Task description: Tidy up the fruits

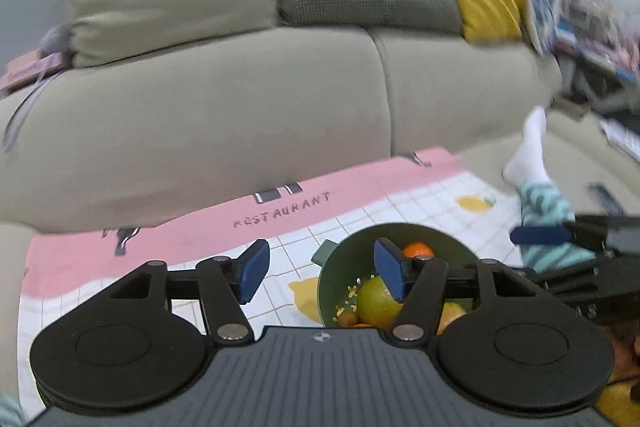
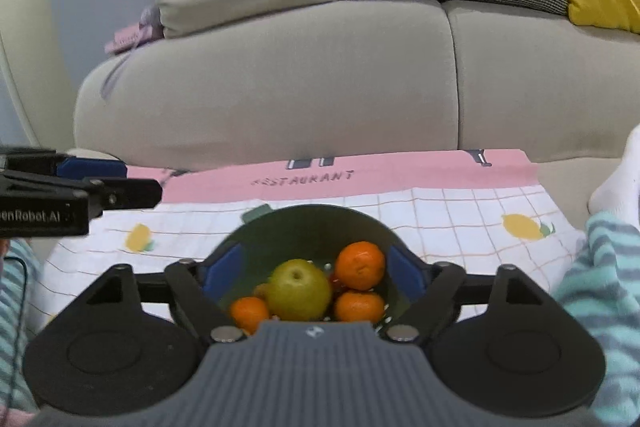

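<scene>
A dark green bowl (image 2: pixel 304 223) stands on a checked cloth with lemon prints (image 2: pixel 460 215). It holds a yellow-green apple-like fruit (image 2: pixel 298 289) and three mandarins (image 2: pixel 360 265). My right gripper (image 2: pixel 316 273) is open, with its blue pads on either side of the bowl's inside, above the fruit. My left gripper (image 1: pixel 322 271) is open and empty, to the left of the bowl (image 1: pixel 348 267); its right pad overlaps the bowl's rim in that view. The green fruit (image 1: pixel 376 301) and a mandarin (image 1: pixel 418 250) show there too.
A beige sofa (image 2: pixel 280 79) with beige, houndstooth and yellow cushions runs behind the cloth. A person's leg in striped trousers and a white sock (image 2: pixel 616 187) lies at the right. The other gripper shows at each view's side edge (image 2: pixel 80 191).
</scene>
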A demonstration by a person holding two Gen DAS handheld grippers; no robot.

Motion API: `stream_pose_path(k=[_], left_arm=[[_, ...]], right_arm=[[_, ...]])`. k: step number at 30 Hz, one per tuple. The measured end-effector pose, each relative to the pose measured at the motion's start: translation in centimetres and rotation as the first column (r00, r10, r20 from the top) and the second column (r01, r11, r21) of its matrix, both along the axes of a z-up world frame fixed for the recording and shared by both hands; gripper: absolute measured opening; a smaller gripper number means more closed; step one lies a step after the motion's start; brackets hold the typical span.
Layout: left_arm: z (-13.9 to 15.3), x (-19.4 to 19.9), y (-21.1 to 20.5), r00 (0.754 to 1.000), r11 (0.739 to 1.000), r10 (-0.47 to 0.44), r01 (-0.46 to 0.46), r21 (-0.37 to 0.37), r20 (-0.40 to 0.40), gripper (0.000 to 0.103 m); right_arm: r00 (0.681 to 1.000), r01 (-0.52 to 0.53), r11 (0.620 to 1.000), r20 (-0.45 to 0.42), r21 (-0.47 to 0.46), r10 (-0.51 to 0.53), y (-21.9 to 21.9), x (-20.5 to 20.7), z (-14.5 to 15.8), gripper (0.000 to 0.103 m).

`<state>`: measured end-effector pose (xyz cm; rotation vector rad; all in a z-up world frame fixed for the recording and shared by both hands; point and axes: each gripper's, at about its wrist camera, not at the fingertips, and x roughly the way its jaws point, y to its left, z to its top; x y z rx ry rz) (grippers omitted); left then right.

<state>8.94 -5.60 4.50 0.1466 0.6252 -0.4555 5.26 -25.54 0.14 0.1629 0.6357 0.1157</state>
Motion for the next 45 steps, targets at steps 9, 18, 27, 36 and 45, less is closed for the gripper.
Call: stream_pose_path(k=[9,18,27,36,45], left_arm=[[-0.6,-4.2,1.3,0.982,0.987,0.159,-0.160,-0.001,0.100,0.074],[-2.1,-6.8,1.1,0.983,0.982,0.170,-0.174,0.074,0.065,0.074],[-5.2,-6.6,0.2,0.985,0.975,0.168,-0.161,0.151,-0.036,0.074],[-6.9,-6.0,-0.1,0.979,0.969,0.176,-0.153,0.195,-0.102,0.074],[-7.3,-6.0,-0.2,0.979,0.967,0.171,-0.145,0.209,-0.110,0.074]], right_arm=[[0.999,0.016,1.000,0.045,-0.017,-0.015,2.2,-5.5,1.1,0.091],[0.999,0.050,0.994,0.007,-0.095,-0.050,3.8,-8.4,-0.4,0.092],[0.998,0.055,0.990,-0.037,-0.128,-0.060,3.9,-8.0,-2.8,0.092],[0.997,0.040,0.991,-0.061,-0.130,-0.048,4.1,-7.3,-4.4,0.092],[0.997,0.040,0.990,-0.054,-0.134,-0.048,4.2,-7.1,-4.8,0.092]])
